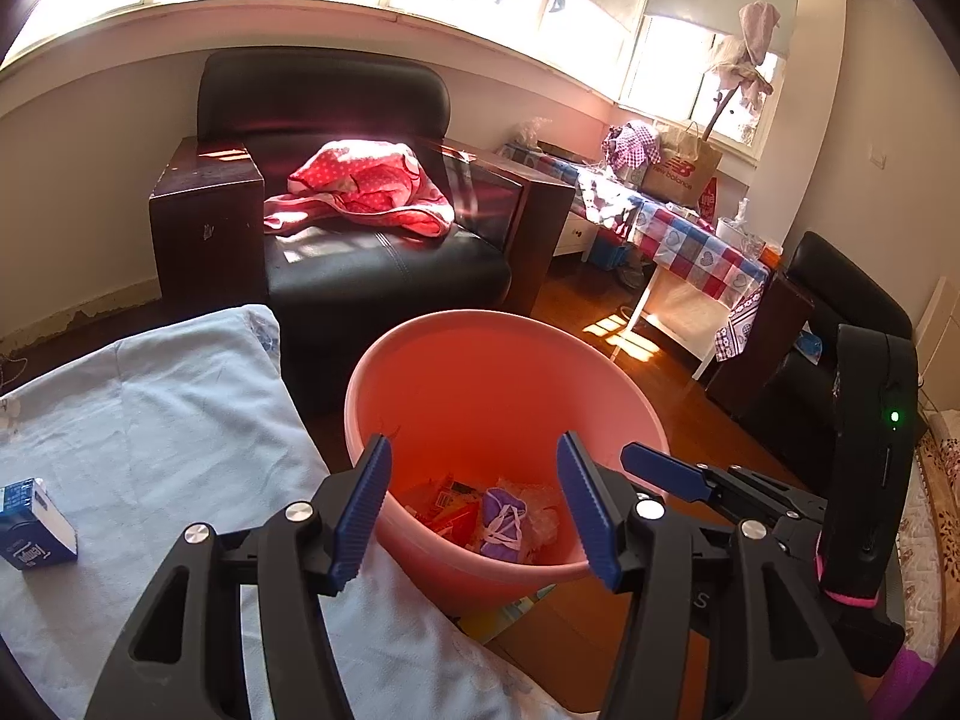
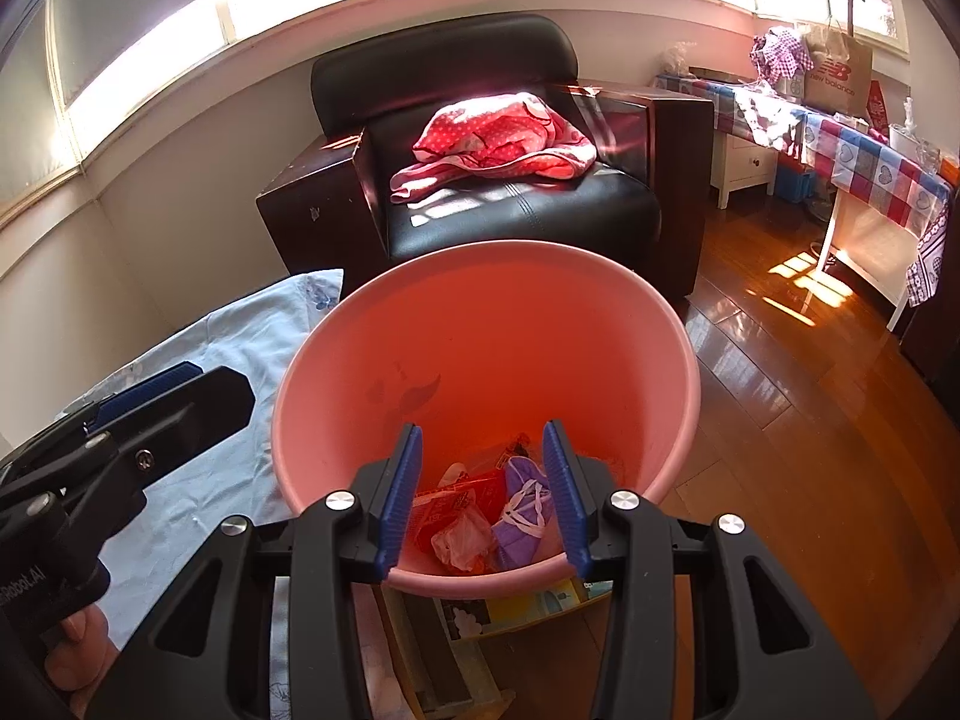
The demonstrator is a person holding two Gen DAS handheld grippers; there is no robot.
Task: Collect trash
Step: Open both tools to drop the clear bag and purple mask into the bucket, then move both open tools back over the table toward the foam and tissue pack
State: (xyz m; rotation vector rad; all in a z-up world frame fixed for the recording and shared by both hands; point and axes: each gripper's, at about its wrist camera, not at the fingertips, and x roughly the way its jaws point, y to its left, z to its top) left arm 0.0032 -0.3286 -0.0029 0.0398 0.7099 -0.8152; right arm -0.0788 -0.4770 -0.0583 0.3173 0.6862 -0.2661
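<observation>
The left claw (image 1: pixel 474 507) hangs over the near rim of the pink bin (image 1: pixel 480 372), its blue pads (image 1: pixel 360 516) spread wide with nothing between them. The right claw (image 2: pixel 486 501) hangs over the same rim, a little further along; its pads (image 2: pixel 399 504) stand partly apart and also grip nothing. In the left wrist view the right claw's fingertip (image 1: pixel 666 471) reaches in just beside the left claw.

The bin stands on the wooden floor (image 2: pixel 810 450), against the side edge of a bed covered by a pale blue sheet (image 1: pixel 150 420). At the bottom of the bin lie a purple face mask (image 2: pixel 528 516) with white straps, a crumpled clear wrapper (image 2: pixel 462 540) and red packaging (image 2: pixel 444 504), all touching one another.

A small blue and white carton (image 1: pixel 33 525) rests on the sheet, well apart from the bin, toward the far side of the bed from it. Flat printed paper (image 2: pixel 528 600) lies on the floor under the near side of the bin.

Behind the bin stands a black armchair (image 1: pixel 360 240) with a red dotted cloth (image 1: pixel 360 186) on its seat. To the right, a bench (image 1: pixel 690 234) under a checked cover carries bags and small items.
</observation>
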